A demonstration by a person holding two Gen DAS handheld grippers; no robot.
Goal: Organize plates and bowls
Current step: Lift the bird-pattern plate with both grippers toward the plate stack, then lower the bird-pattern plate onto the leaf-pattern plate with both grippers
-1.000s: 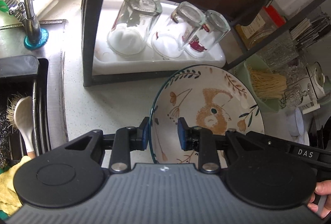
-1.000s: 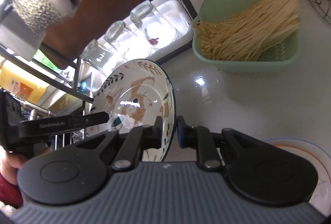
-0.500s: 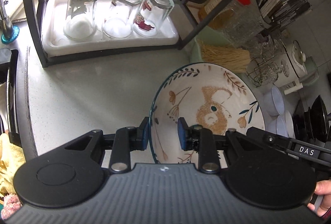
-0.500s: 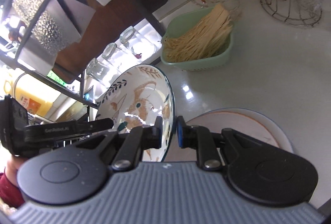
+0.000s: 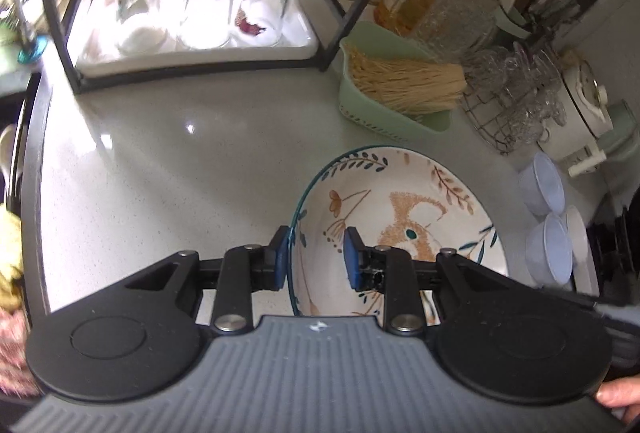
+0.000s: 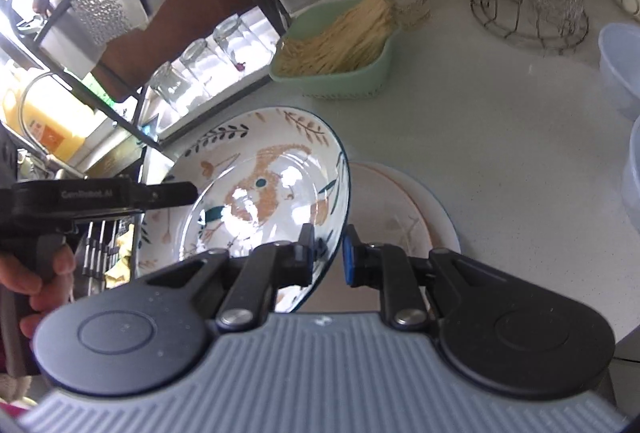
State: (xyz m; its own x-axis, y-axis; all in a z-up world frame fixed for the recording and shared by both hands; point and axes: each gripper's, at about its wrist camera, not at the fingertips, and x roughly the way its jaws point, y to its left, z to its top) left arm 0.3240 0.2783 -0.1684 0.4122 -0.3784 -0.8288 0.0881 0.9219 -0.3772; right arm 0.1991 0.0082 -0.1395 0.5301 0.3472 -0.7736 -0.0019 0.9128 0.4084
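A deep plate (image 5: 400,209) painted with an orange animal and leaf sprigs hangs tilted above the pale counter, held by both grippers. My left gripper (image 5: 316,259) is shut on its left rim, one blue pad inside and one outside. My right gripper (image 6: 328,253) is shut on the opposite rim of the same plate (image 6: 260,185). Just beneath and to the right of it, a stack of flat plates (image 6: 404,217) with an orange rim line lies on the counter. In the right wrist view the left gripper's black body (image 6: 100,193) and the hand (image 6: 36,273) holding it show at the left.
A green basket of dry noodles (image 5: 396,89) stands behind. A wire rack of glass cups (image 5: 516,101) is at the right, with pale blue plastic bowls (image 5: 544,221) below it. A white tray with three upturned glasses (image 5: 200,13) sits under a black shelf frame. The sink edge (image 5: 28,137) is at the left.
Both grippers have carried the painted plate to the right, away from the sink and the glass tray. The stack of flat plates has come into view under it.
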